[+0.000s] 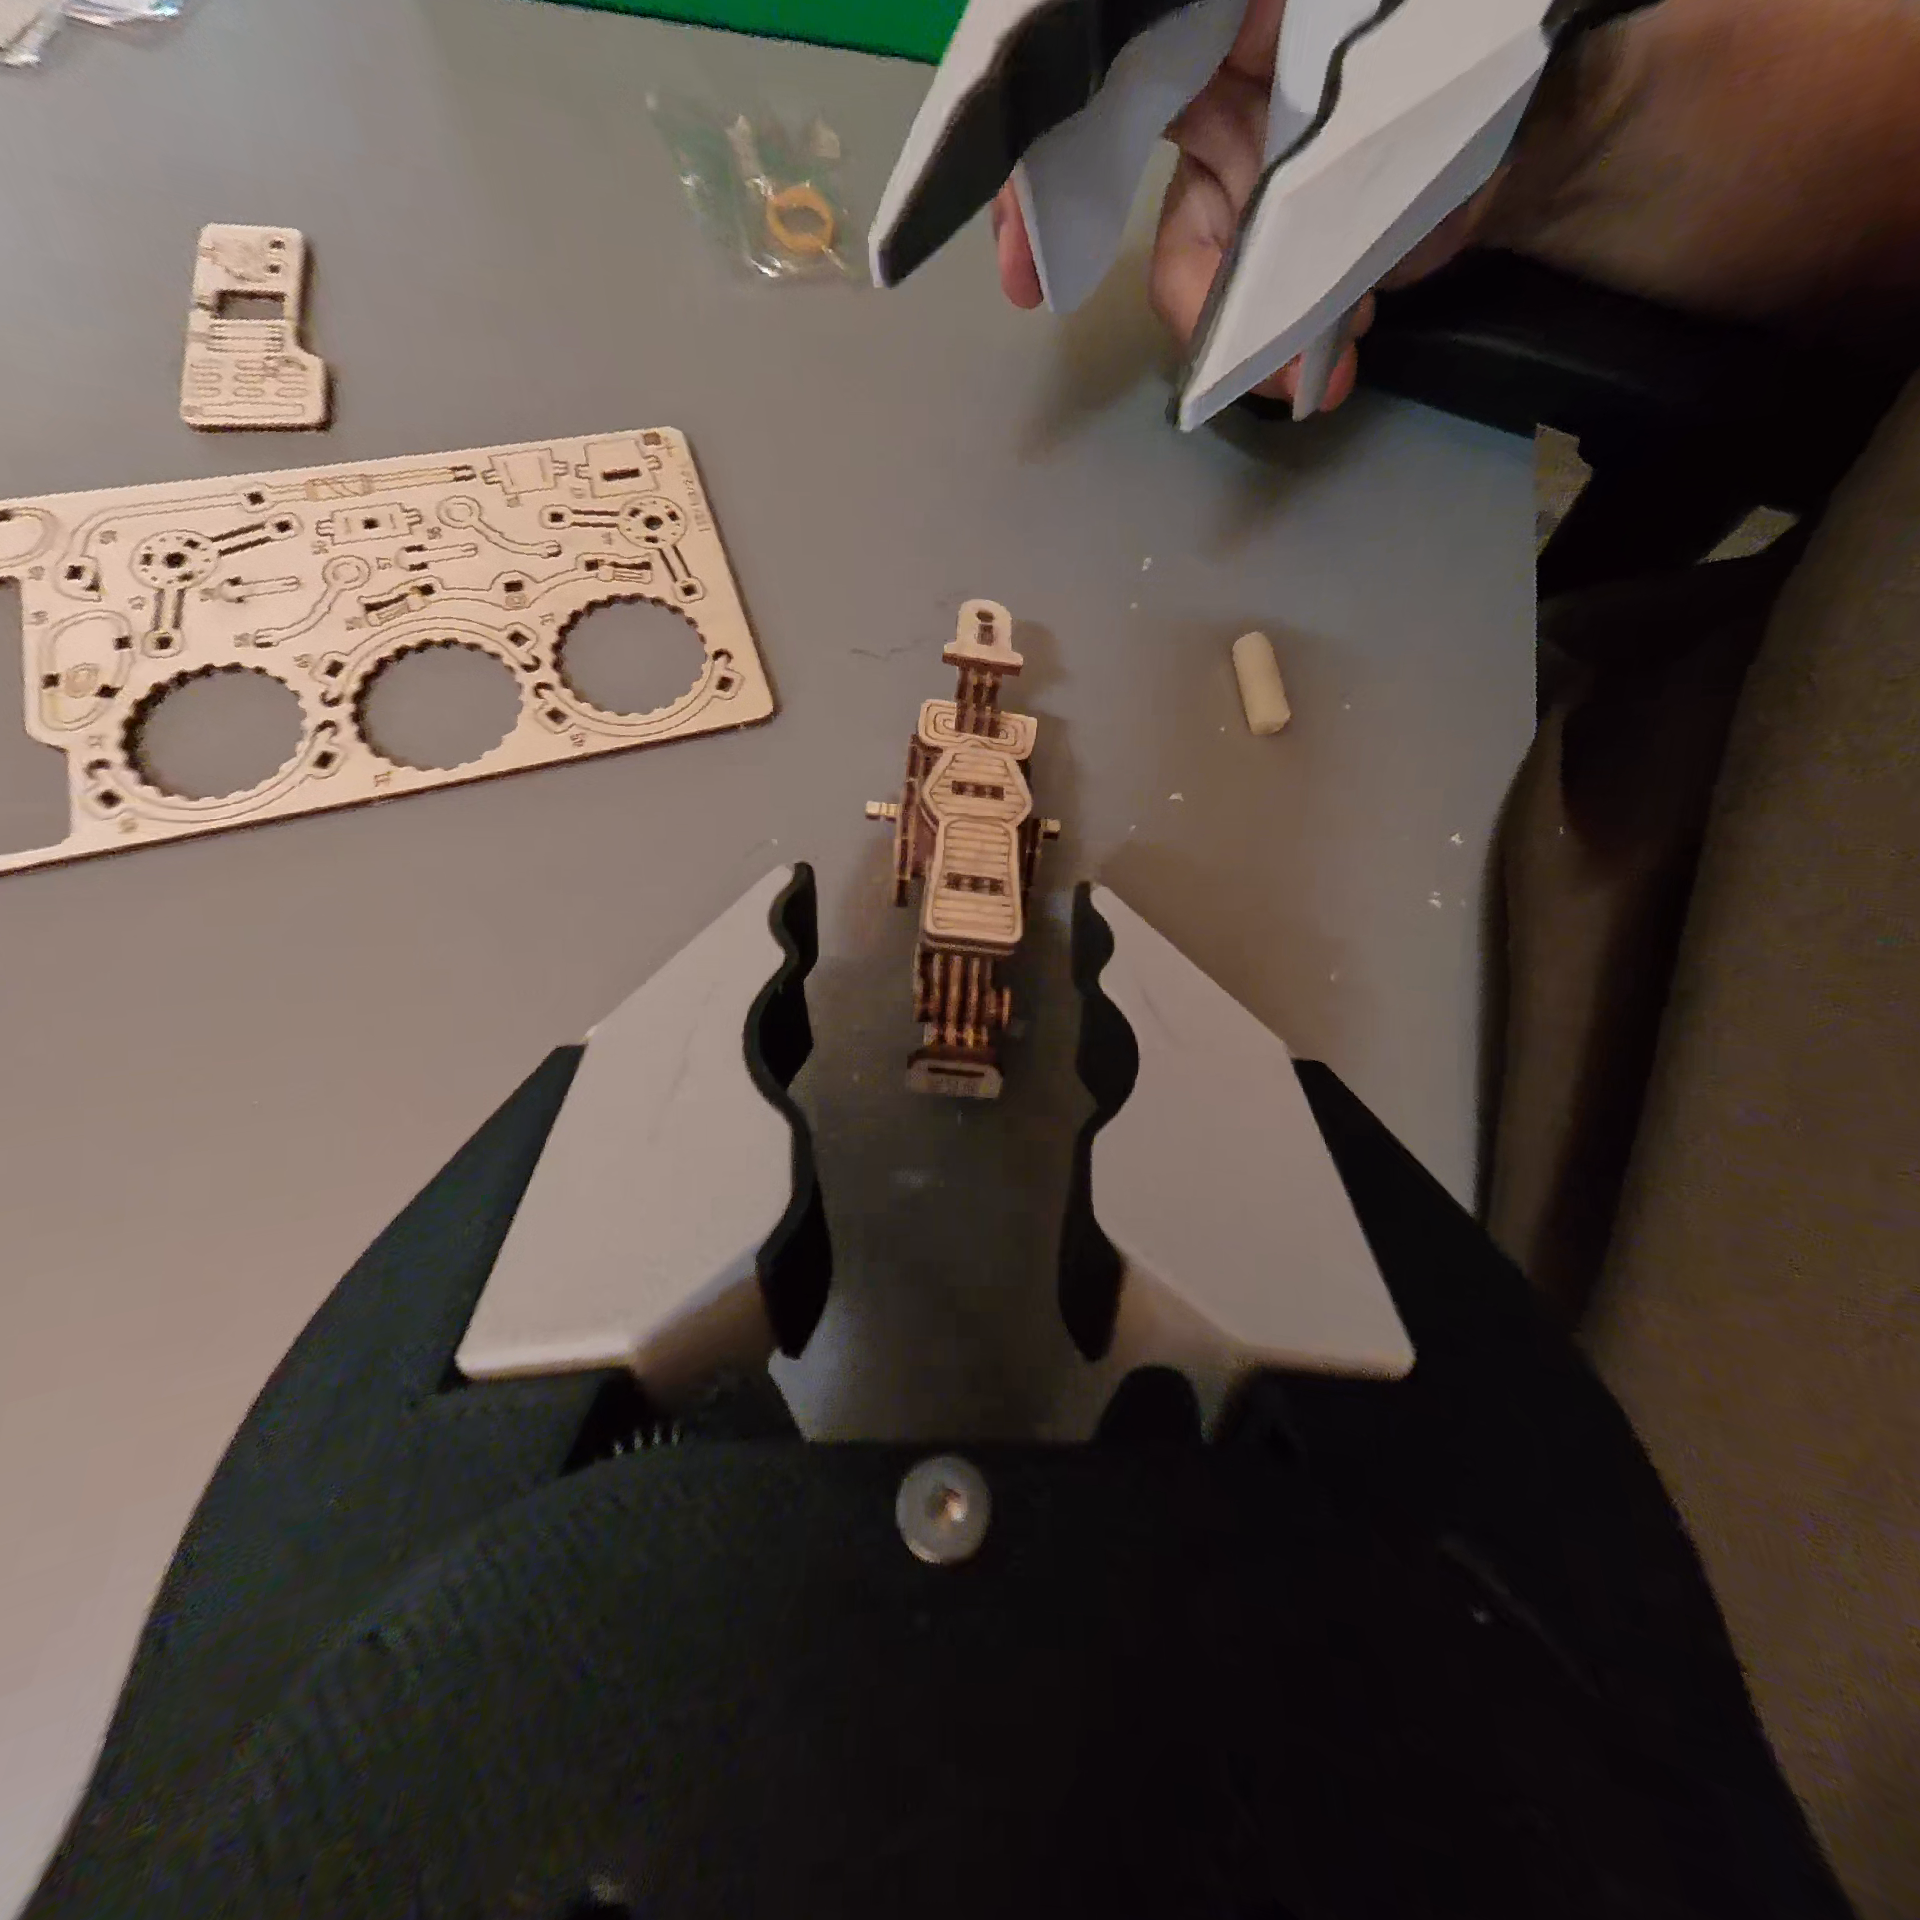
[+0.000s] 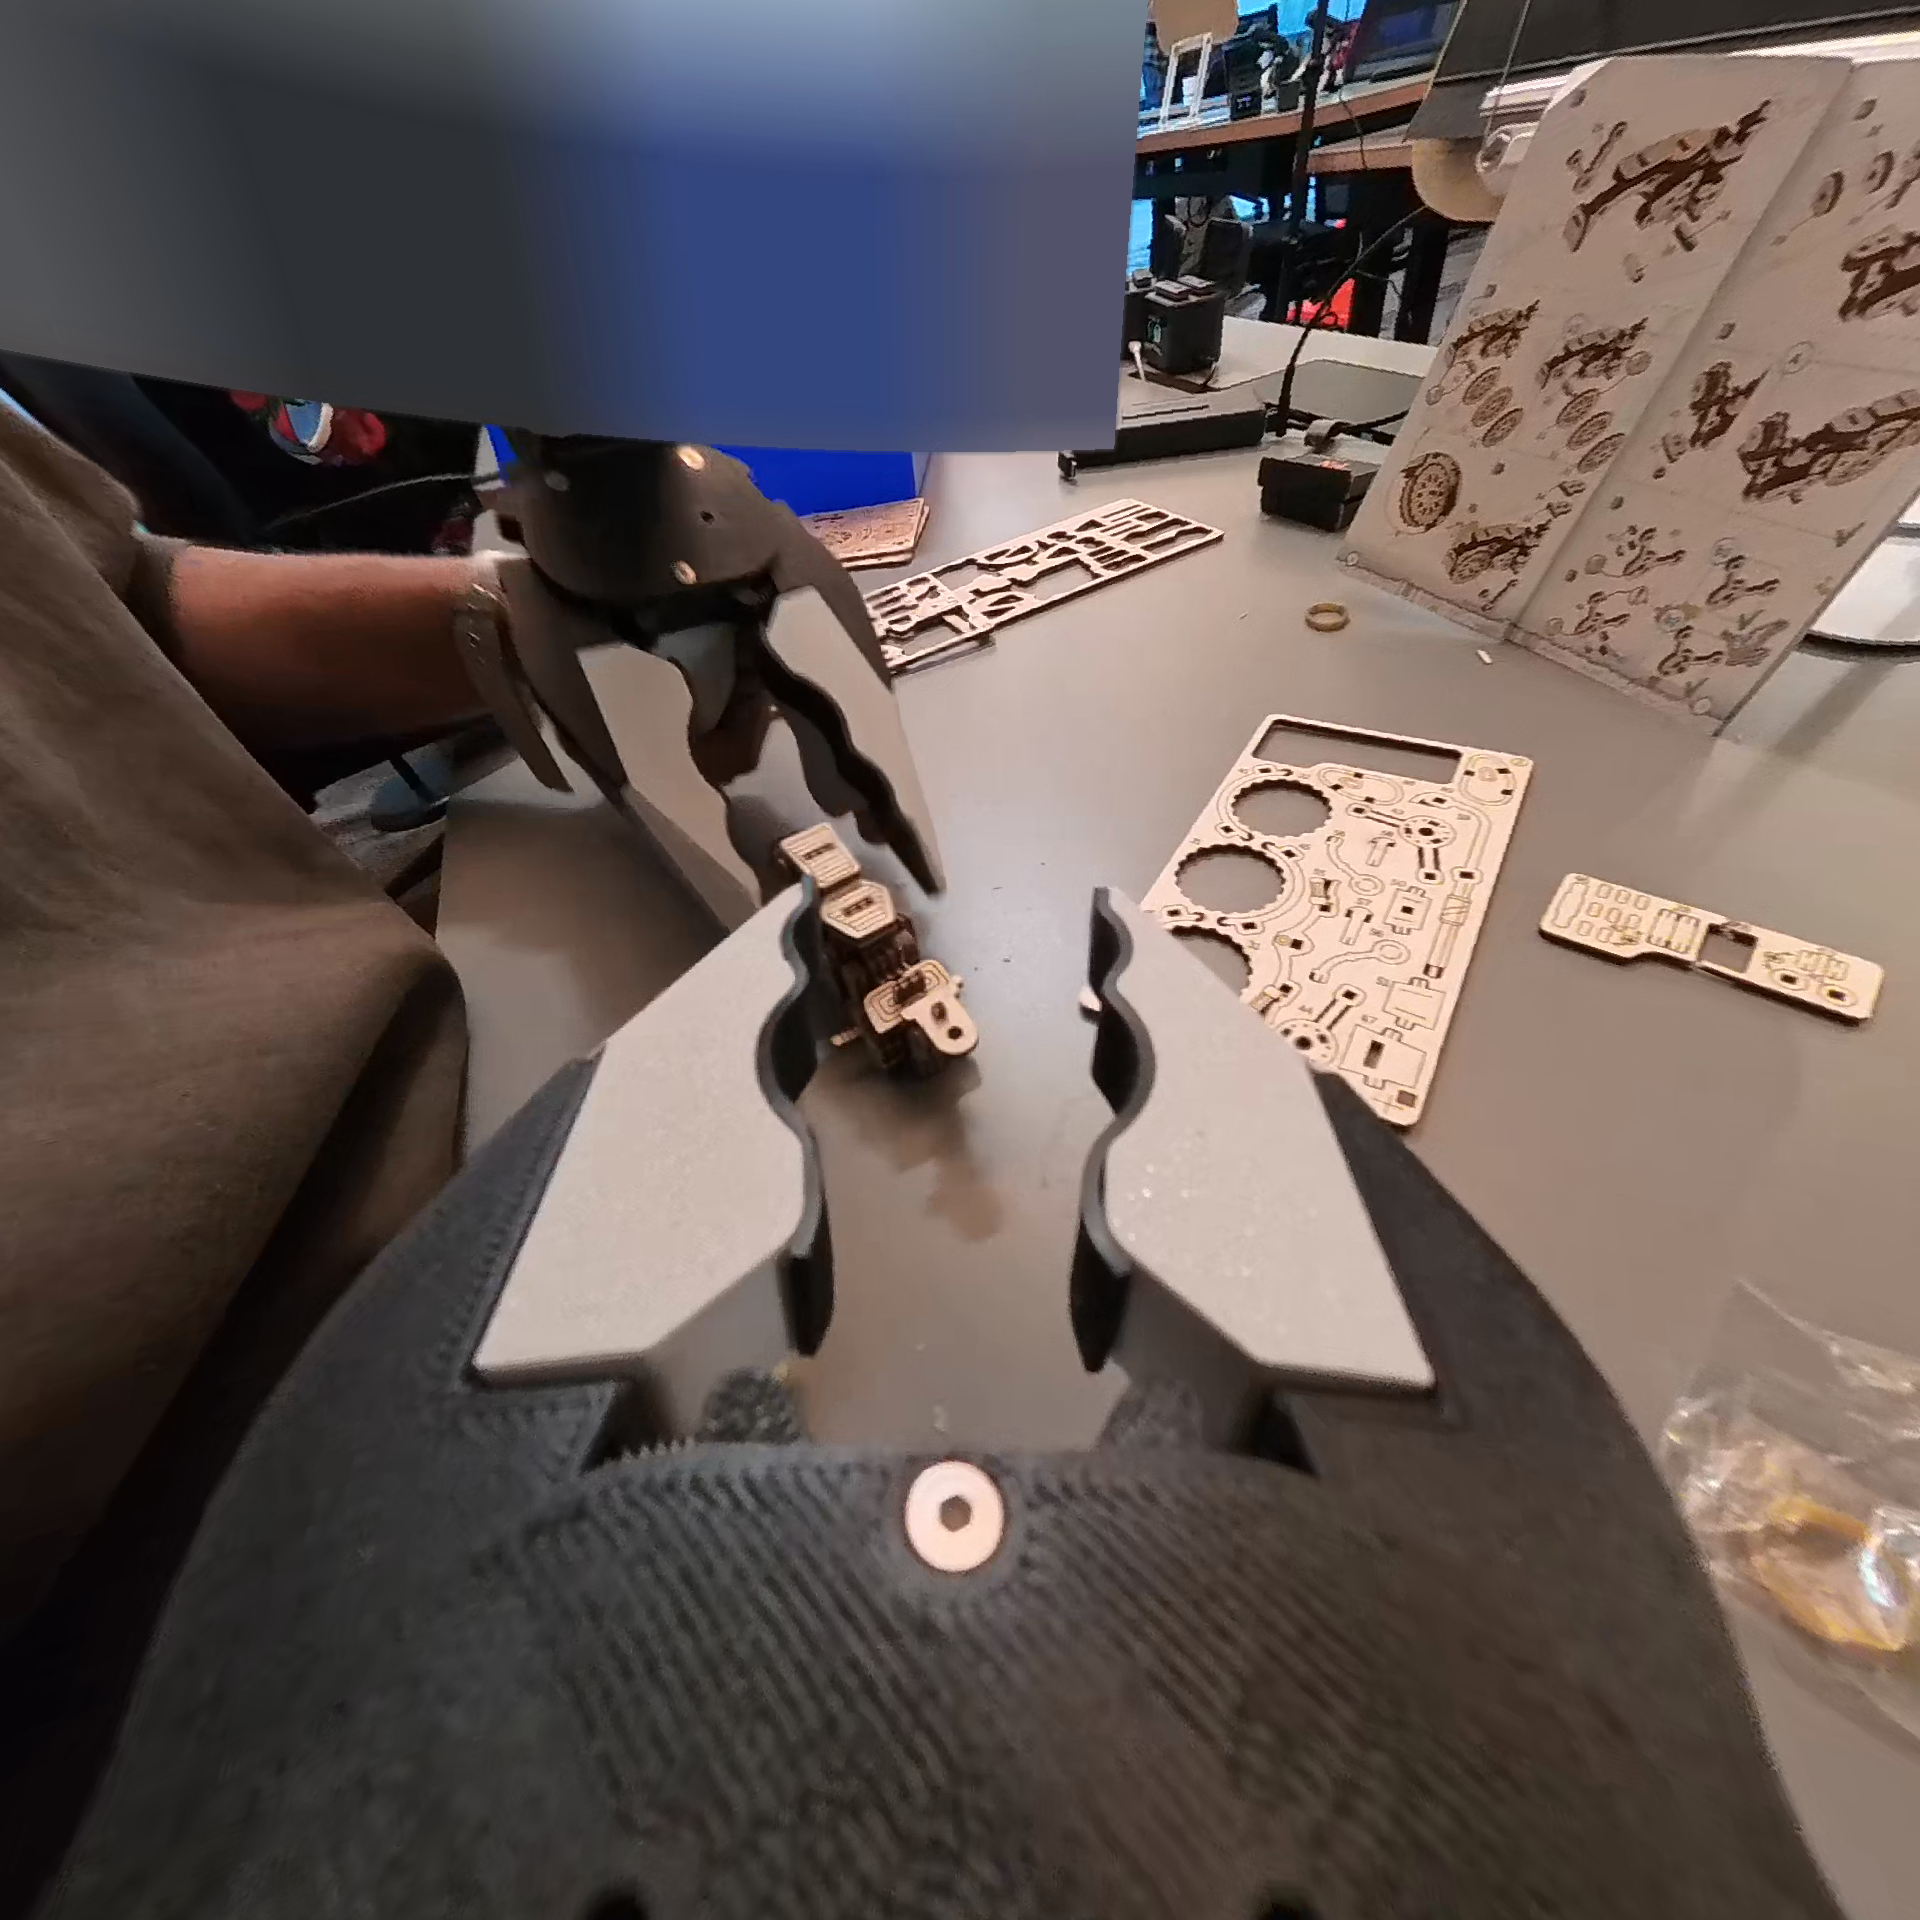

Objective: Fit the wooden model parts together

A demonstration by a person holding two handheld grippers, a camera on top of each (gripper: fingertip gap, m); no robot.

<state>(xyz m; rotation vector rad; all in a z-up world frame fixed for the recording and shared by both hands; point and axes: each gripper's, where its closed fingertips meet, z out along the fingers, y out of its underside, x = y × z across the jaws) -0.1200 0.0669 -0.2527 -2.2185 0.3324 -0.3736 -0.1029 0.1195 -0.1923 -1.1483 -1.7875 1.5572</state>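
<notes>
A small, partly built wooden model [image 1: 971,862] stands on the grey table [image 1: 520,1039]. My left gripper [image 1: 940,894] is open, its fingertips on either side of the model's near end without touching it. My right gripper [image 2: 951,899] is open and empty, with the model [image 2: 894,987] just ahead of its left finger. In the left wrist view the right gripper [image 1: 1039,343] hovers above and beyond the model. In the right wrist view the left gripper [image 2: 831,883] straddles the model's far end.
A wooden parts sheet [image 1: 416,644] with three round holes and a small wooden plate [image 1: 255,332] lie left of the model. A white cylinder [image 1: 1260,683] lies near the table edge [image 1: 1507,831]. A plastic bag [image 2: 1808,1507], an upright instruction sheet [image 2: 1662,364] and another parts sheet [image 2: 1018,582] are nearby.
</notes>
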